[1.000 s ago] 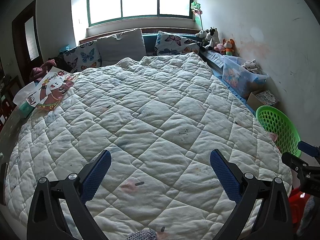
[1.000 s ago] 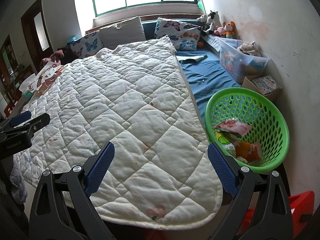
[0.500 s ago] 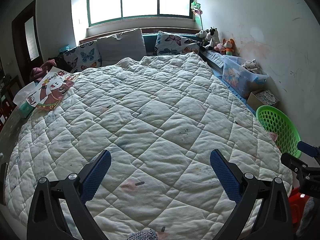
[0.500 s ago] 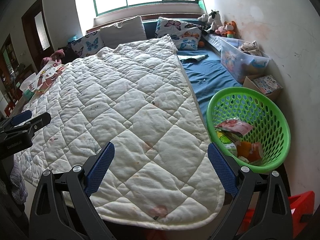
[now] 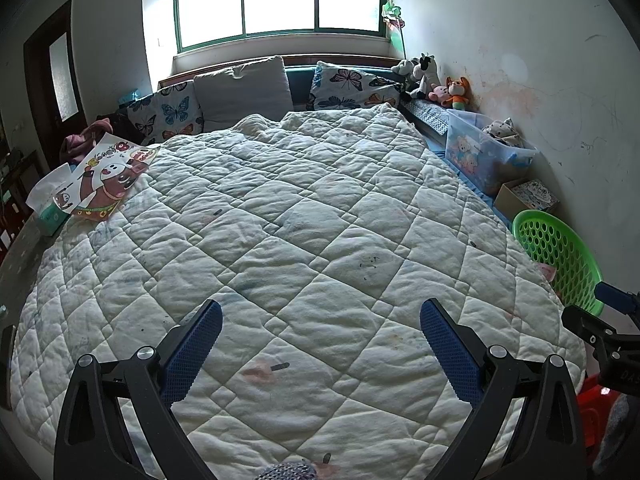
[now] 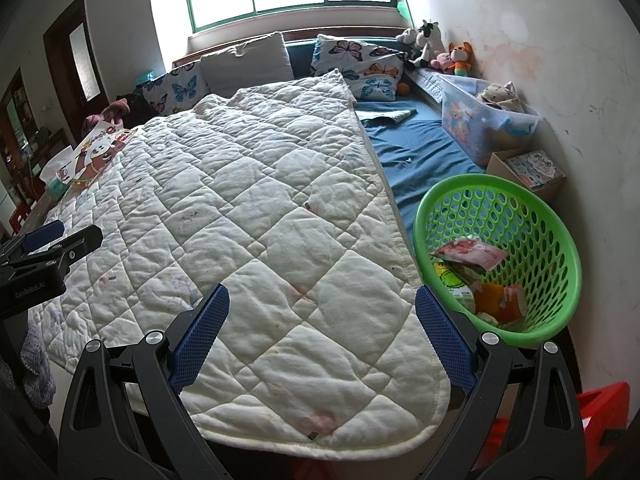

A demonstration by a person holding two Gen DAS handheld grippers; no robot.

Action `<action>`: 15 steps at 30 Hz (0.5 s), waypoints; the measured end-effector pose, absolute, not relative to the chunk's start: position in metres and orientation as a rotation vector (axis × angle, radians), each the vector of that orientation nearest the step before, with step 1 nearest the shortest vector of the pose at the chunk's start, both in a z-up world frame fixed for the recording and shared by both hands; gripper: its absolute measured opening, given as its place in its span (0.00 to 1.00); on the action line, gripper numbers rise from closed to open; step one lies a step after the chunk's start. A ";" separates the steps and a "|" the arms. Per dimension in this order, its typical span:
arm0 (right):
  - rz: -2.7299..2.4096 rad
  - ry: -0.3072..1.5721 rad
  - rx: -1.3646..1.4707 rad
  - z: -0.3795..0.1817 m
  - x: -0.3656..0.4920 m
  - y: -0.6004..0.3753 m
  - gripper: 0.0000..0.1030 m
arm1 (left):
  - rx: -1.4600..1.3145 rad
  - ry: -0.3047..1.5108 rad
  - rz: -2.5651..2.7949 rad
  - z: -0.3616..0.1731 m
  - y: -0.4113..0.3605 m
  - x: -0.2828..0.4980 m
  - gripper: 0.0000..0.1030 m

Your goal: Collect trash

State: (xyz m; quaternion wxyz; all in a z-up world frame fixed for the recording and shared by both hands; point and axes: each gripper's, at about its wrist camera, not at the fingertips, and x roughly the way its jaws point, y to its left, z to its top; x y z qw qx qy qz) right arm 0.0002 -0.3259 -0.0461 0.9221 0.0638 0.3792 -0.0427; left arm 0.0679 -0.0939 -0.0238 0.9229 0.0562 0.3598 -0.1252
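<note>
Both grippers hang over the near edge of the quilt (image 5: 304, 240), jaws spread wide, holding nothing. The left gripper (image 5: 320, 344) is nearer the remaining loose item: a colourful wrapper (image 5: 108, 176) at mid-left of its frame, long axis running diagonally up-right, well apart. The green basket (image 6: 556, 216), lower right of the right gripper (image 6: 322, 332), already holds several wrappers (image 6: 470, 254).
</note>
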 end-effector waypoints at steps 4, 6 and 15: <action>-0.087 0.777 0.129 -0.046 0.001 -0.327 0.91 | 0.112 0.736 -0.257 -0.025 -0.093 0.067 0.93; -0.088 0.777 0.129 -0.046 0.000 -0.327 0.91 | 0.113 0.737 -0.256 -0.026 -0.092 0.067 0.93; -0.088 0.778 0.131 -0.046 0.000 -0.327 0.91 | 0.114 0.731 -0.251 -0.025 -0.093 0.067 0.93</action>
